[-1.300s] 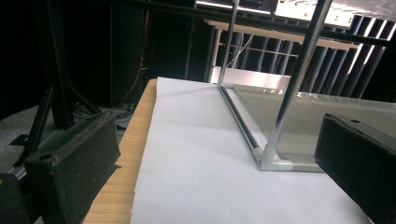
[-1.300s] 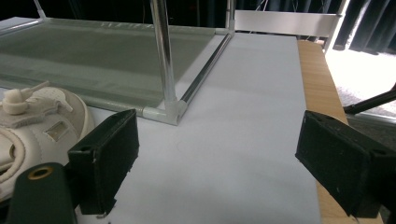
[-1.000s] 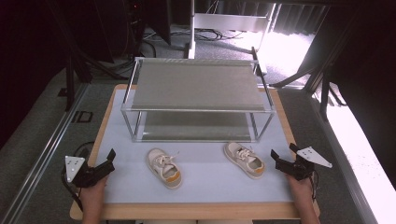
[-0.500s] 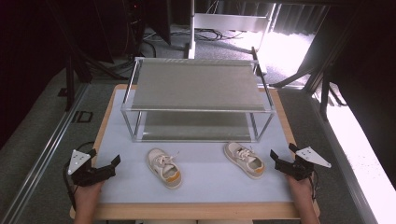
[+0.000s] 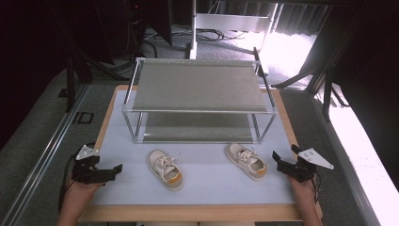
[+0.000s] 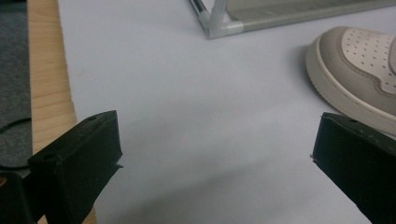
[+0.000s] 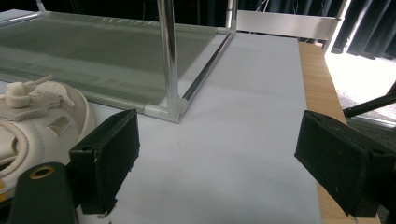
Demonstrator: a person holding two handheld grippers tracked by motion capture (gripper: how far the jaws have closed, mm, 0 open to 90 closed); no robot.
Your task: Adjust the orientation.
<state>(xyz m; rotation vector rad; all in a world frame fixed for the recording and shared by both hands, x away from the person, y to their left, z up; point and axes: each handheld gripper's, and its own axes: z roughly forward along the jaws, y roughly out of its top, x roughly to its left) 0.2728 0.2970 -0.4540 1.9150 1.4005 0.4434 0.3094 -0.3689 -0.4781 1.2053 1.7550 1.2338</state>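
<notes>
Shoes: 2 small sneakers, left shoe (image 5: 165,169) and right shoe (image 5: 246,161), lying on the table mat (image 5: 207,188) just in front of the rack (image 5: 200,101). Likely light, soft uppers, stiffer rubber soles; I'd pinch at heel collar or sidewall. Left gripper (image 5: 109,170) and right gripper (image 5: 278,162): jaws wide apart, empty, touching nothing, each outboard of its shoe.

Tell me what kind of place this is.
Probably a lab or studio data-collection setup, not a home: a covered table staged with a two-tier shoe rack and two shoes, cables on the floor, and dark stands around it.
</notes>
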